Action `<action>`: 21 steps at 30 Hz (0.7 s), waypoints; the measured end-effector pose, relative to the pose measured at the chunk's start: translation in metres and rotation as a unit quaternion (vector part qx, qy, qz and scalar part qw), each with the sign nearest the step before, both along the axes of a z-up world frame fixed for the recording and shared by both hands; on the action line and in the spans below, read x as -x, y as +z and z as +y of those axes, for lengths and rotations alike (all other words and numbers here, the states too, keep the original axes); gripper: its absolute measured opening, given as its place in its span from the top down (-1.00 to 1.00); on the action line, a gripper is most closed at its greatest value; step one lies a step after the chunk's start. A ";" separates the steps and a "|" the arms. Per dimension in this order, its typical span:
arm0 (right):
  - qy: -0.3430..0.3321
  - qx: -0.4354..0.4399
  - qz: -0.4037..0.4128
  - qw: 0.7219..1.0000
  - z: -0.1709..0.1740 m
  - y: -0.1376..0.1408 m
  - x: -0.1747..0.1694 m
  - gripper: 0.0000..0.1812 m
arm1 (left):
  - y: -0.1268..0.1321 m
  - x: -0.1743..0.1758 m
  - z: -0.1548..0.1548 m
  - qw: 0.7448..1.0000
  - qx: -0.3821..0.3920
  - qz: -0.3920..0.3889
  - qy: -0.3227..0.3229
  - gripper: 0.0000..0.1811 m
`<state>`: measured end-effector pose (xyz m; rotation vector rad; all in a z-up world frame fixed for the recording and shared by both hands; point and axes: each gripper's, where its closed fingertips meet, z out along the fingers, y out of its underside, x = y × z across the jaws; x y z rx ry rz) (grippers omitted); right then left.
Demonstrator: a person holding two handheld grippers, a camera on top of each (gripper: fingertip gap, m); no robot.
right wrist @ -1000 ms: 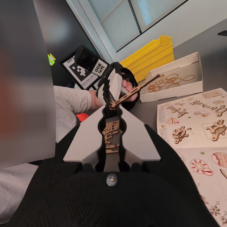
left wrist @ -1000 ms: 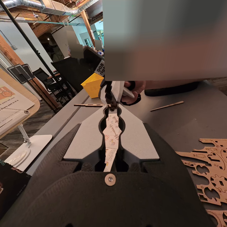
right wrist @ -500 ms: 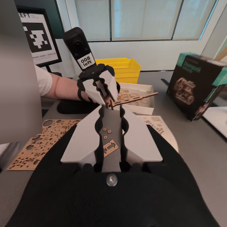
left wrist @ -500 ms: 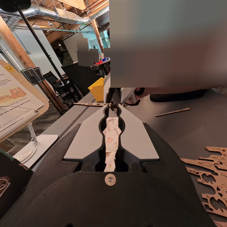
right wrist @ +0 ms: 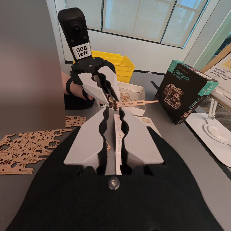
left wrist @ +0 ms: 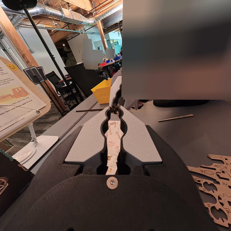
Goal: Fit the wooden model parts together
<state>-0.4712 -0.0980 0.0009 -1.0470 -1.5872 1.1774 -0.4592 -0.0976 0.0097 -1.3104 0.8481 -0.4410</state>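
Plywood makes up the task's piece: a slim slotted wooden strip with small dark gear-like discs stacked at one end, held level in the air above the grey surface. The left claw pinches the disc end between its nearly closed tips, angled down from the upper left, with a hand gripping its black handle. The right claw sits directly beneath the discs with its tips a little apart; whether they touch the piece cannot be told.

The right wrist view alone shows the strip side-on, pointing right toward a dark model kit box, plus a white tray of rubber bands, a yellow bin, punched-out plywood sheets on the left and an instruction sheet under the claw.

The left wrist view sees the strip edge-on as a thin dark line running left from the left claw, with the right claw rising just behind it. Only here appear a loose wooden stick lying well apart on the surface, a plywood sheet at the right edge, and a sign board on a white stand.
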 end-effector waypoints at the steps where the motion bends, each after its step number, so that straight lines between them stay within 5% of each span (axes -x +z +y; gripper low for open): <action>1: 0.006 0.006 -0.002 1.000 -0.001 0.000 0.000 0.83 | 0.000 0.000 0.000 1.000 -0.002 0.000 0.000 0.90; 9: 0.017 0.065 0.006 0.998 0.000 0.007 -0.002 0.86 | 0.001 0.001 0.000 1.000 0.007 -0.013 -0.005 0.90; 21: 0.024 0.019 -0.009 0.999 -0.008 0.000 -0.001 0.86 | 0.004 -0.006 -0.006 0.999 0.010 -0.020 -0.023 0.91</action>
